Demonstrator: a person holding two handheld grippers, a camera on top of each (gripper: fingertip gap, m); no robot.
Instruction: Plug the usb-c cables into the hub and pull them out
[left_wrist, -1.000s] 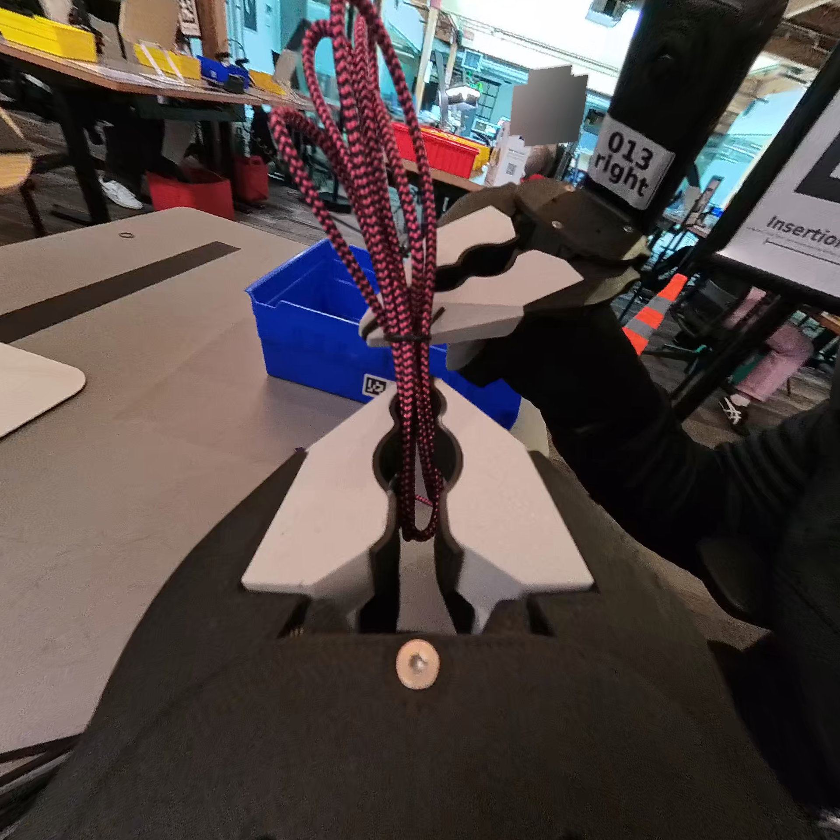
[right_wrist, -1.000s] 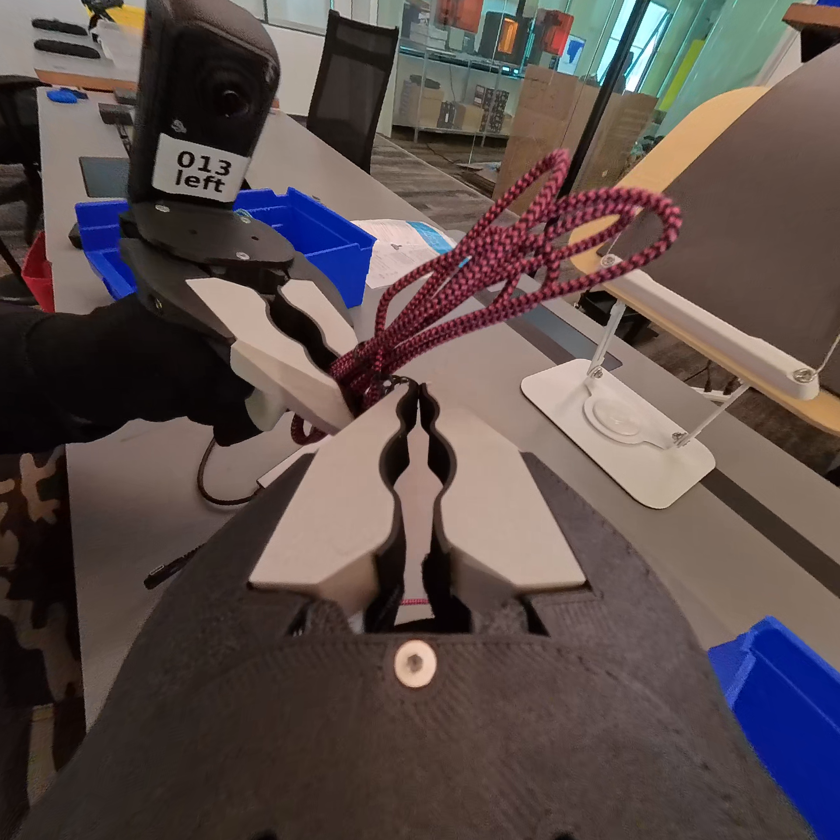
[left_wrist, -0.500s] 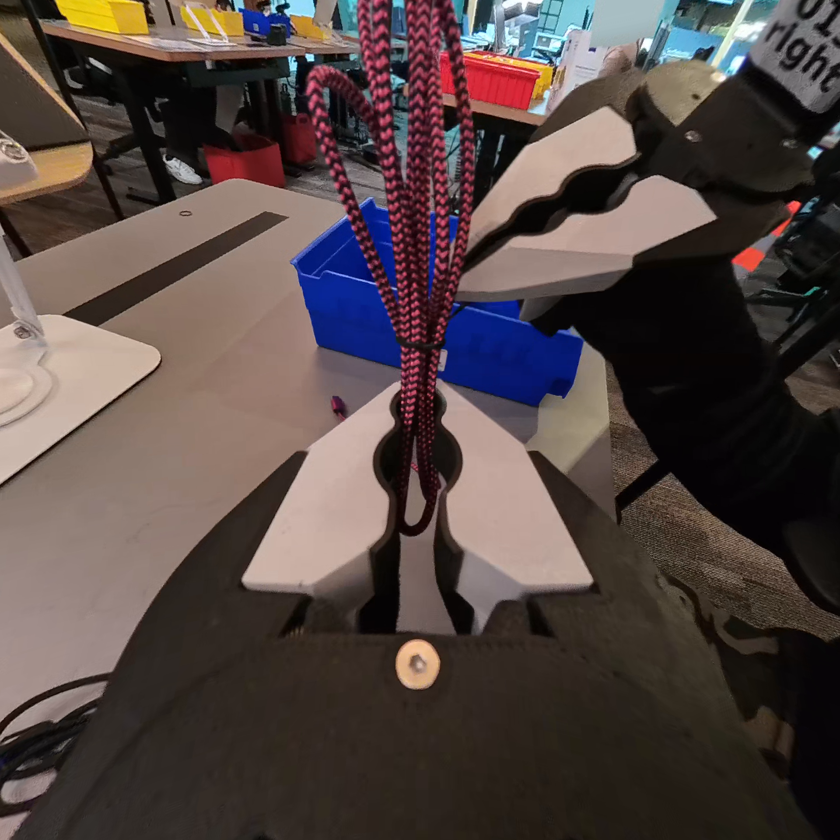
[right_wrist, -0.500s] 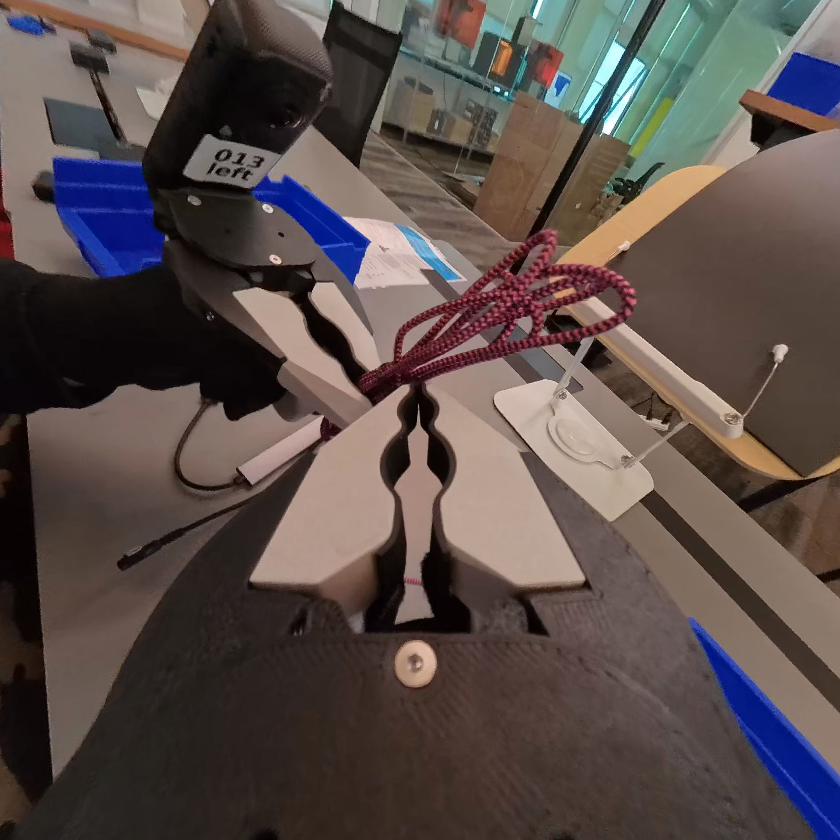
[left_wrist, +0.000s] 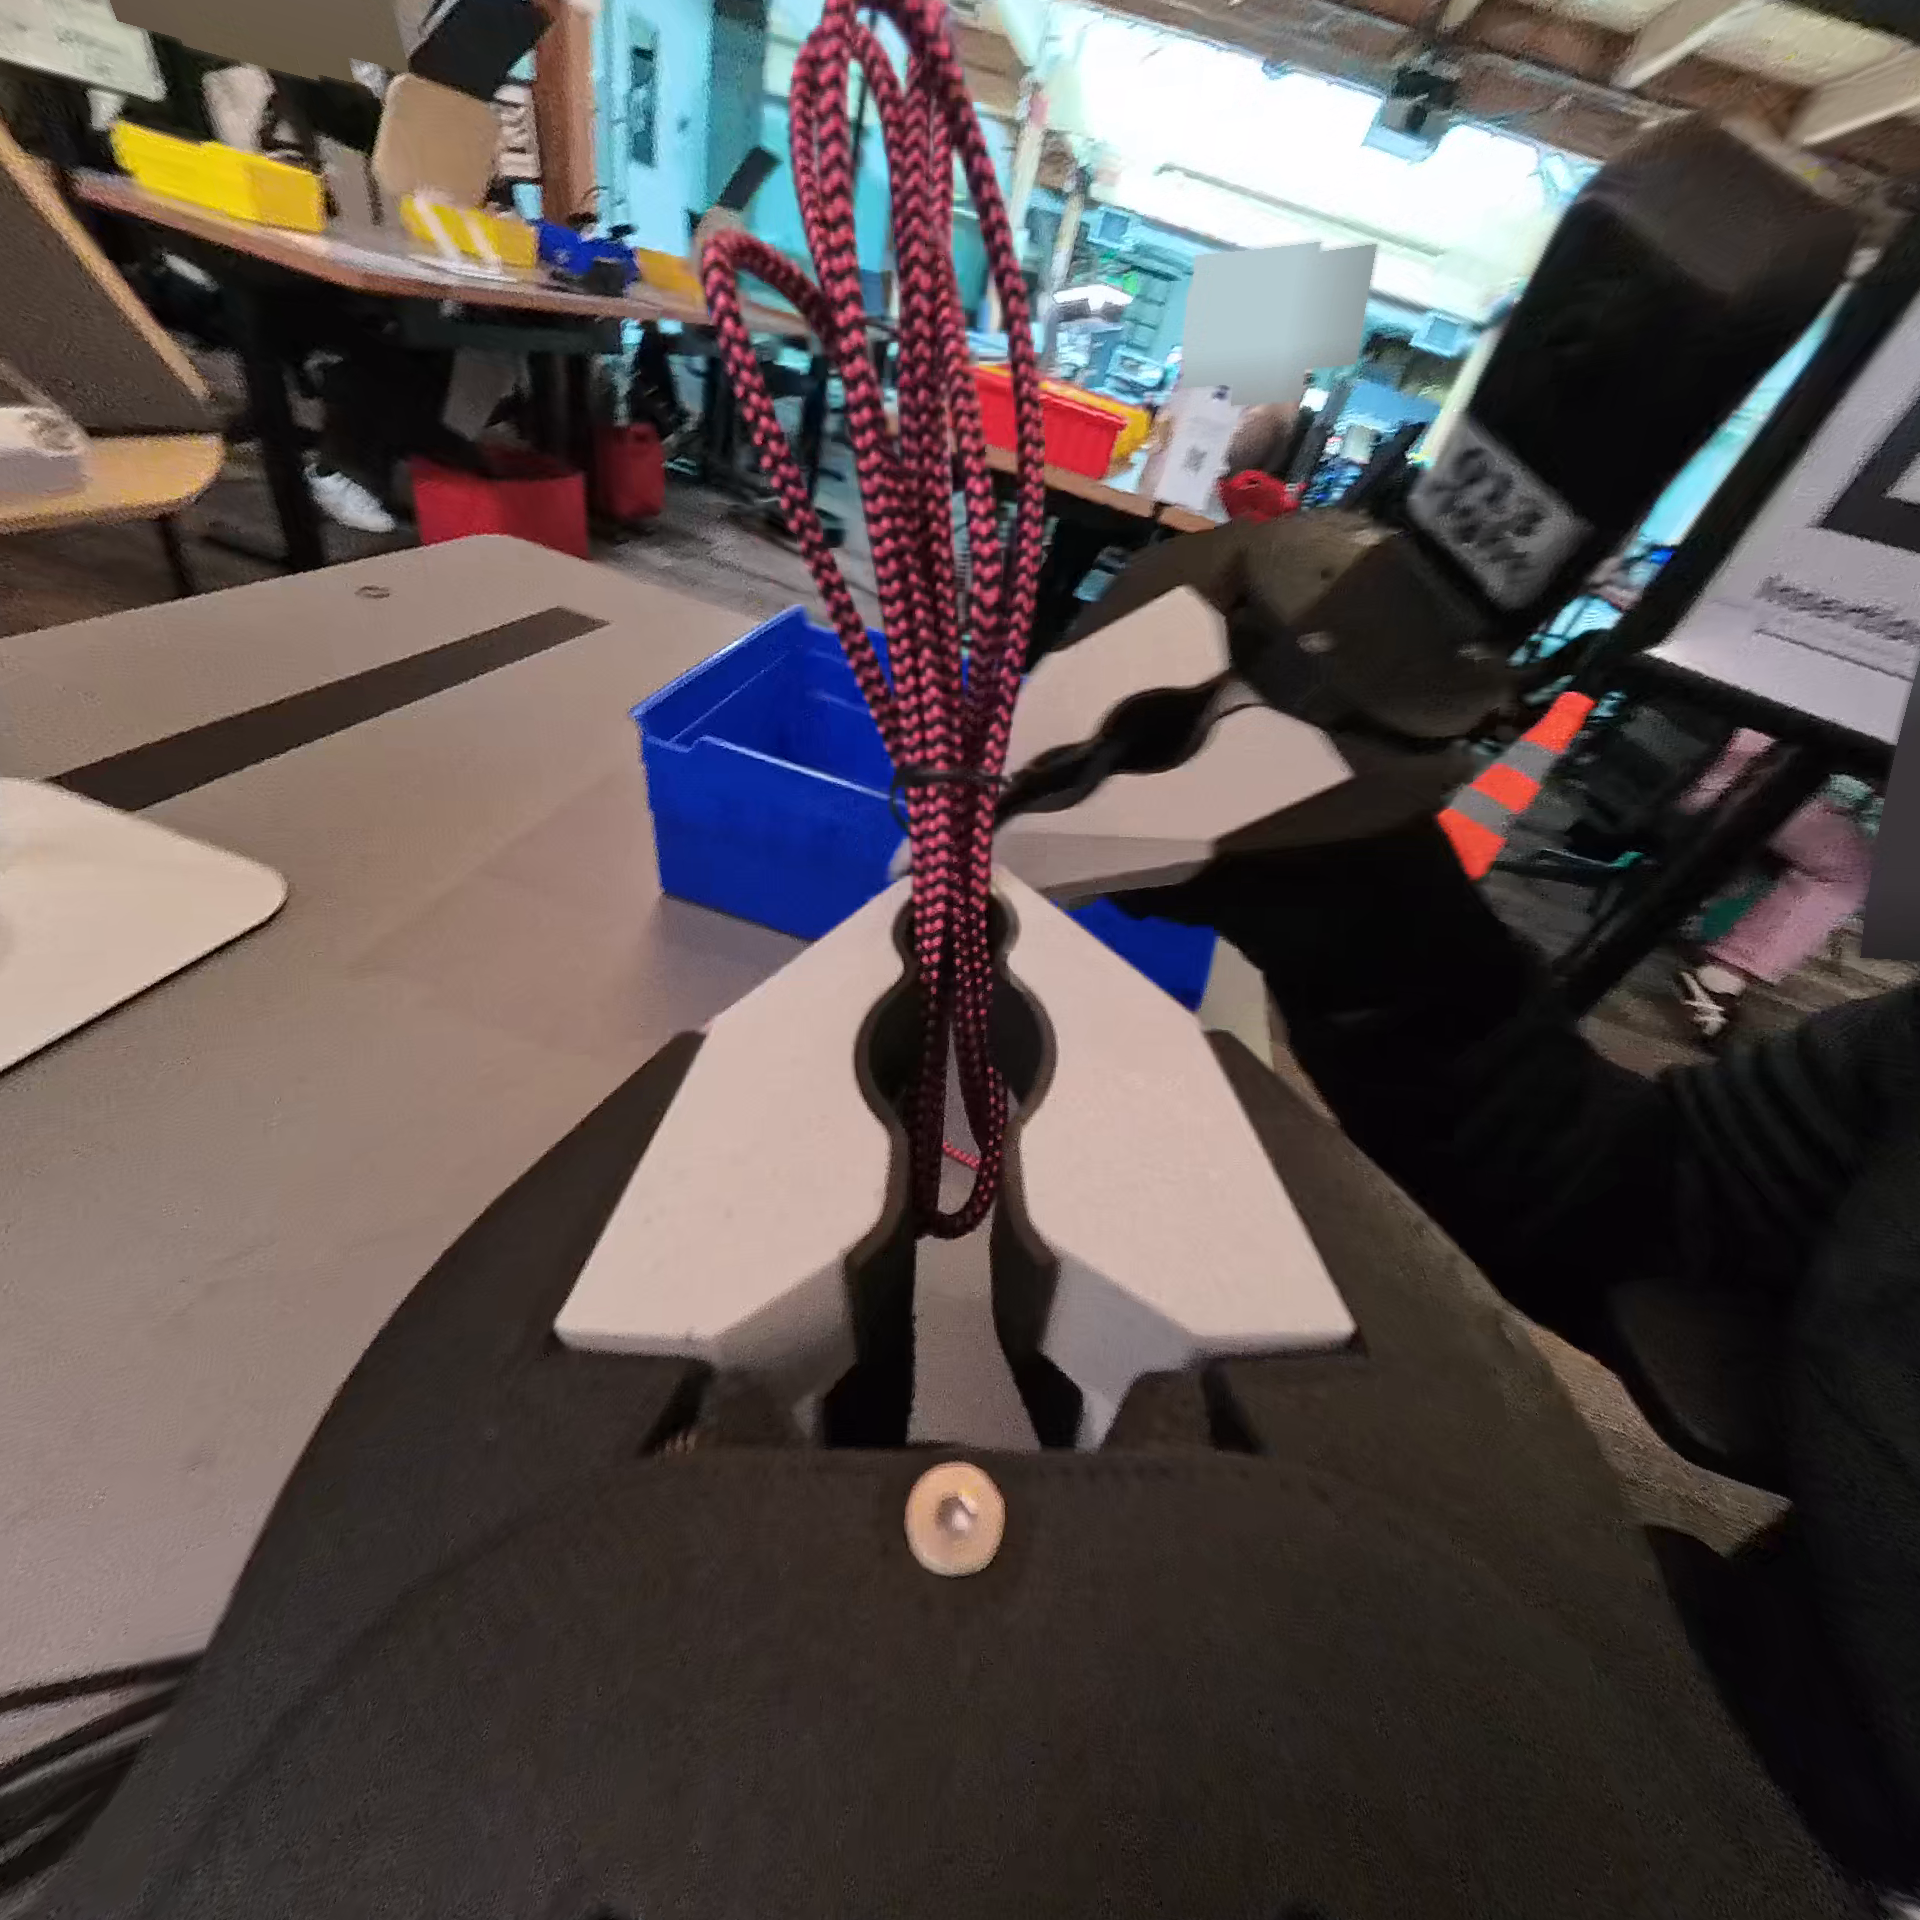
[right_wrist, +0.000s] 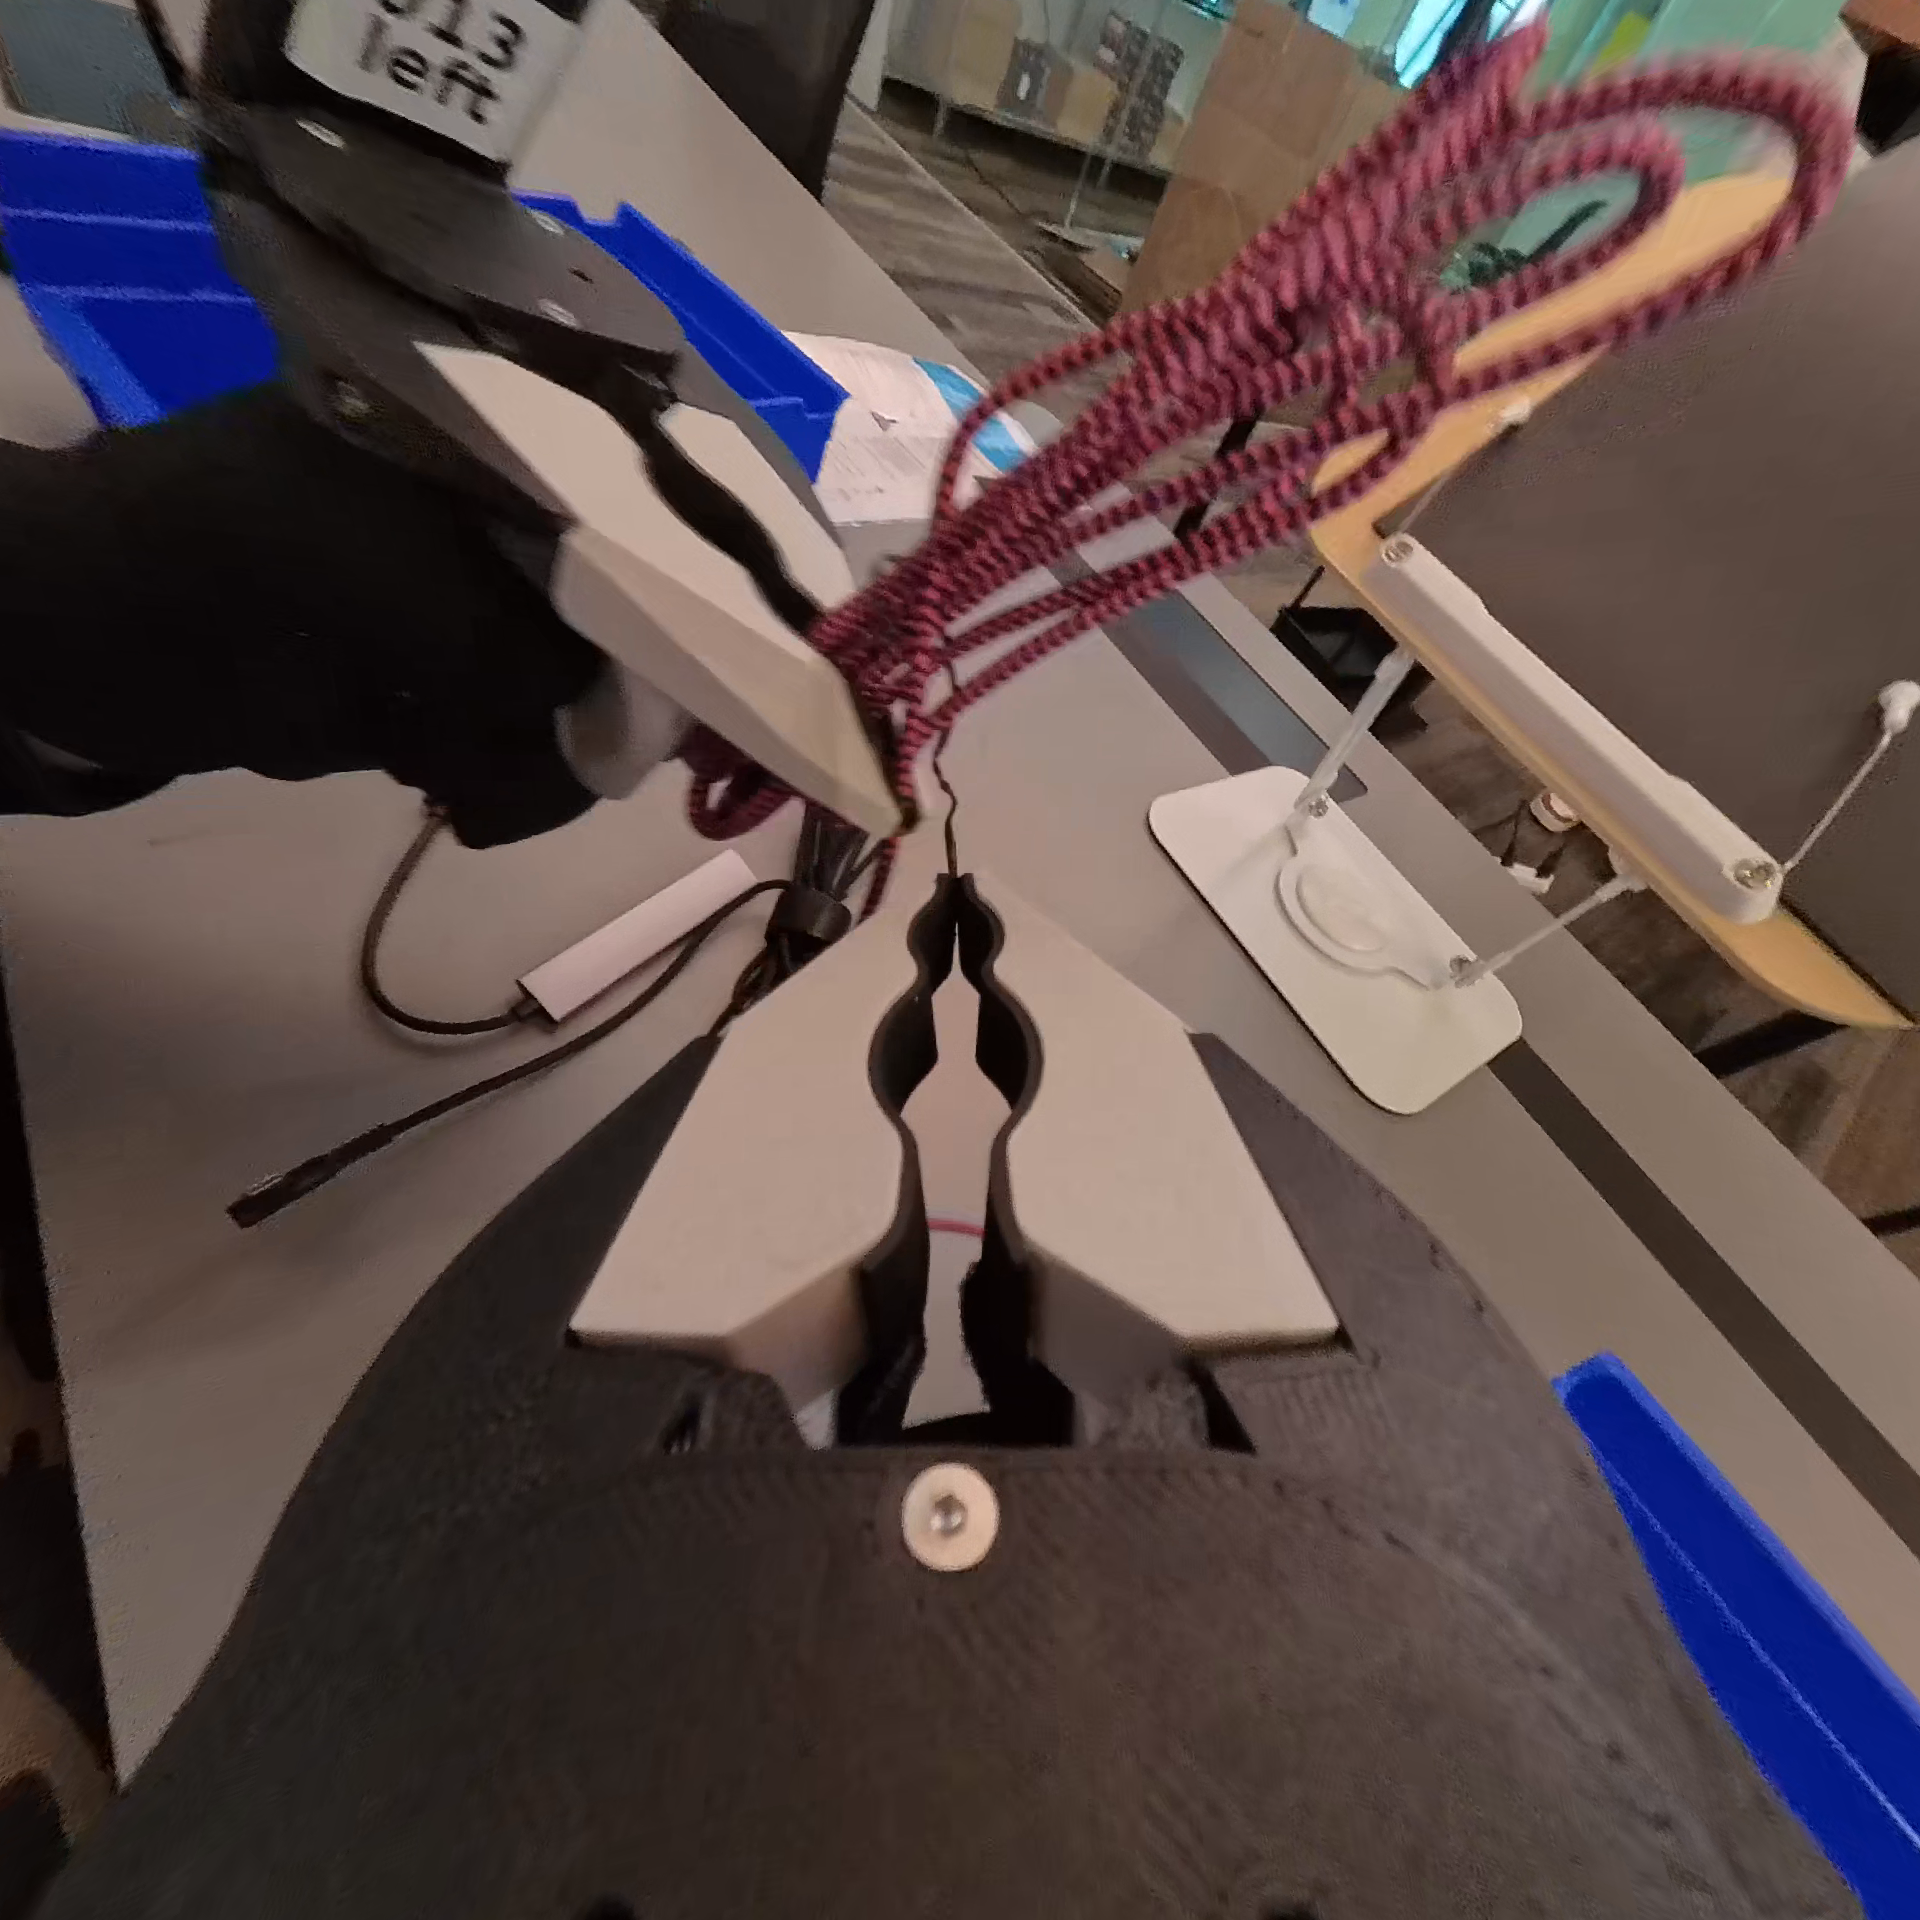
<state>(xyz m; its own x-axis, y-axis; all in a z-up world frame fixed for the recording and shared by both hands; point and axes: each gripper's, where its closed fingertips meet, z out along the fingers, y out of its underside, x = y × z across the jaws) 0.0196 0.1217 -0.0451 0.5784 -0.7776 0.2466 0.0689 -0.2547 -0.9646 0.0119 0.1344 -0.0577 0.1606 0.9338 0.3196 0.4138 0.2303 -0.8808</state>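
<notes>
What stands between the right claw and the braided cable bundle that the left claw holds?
Nothing visible. The right claw is shut on the loose end of the black tie, and only that thin tie spans the short gap to the braided cable bundle, which the left claw clamps.

Grey wavy-edged fingers (left_wrist: 1143, 1164) (scalloped inside), black printed body, silver screw (left_wrist: 954, 1519), black gloves (right_wrist: 260, 582)
</notes>
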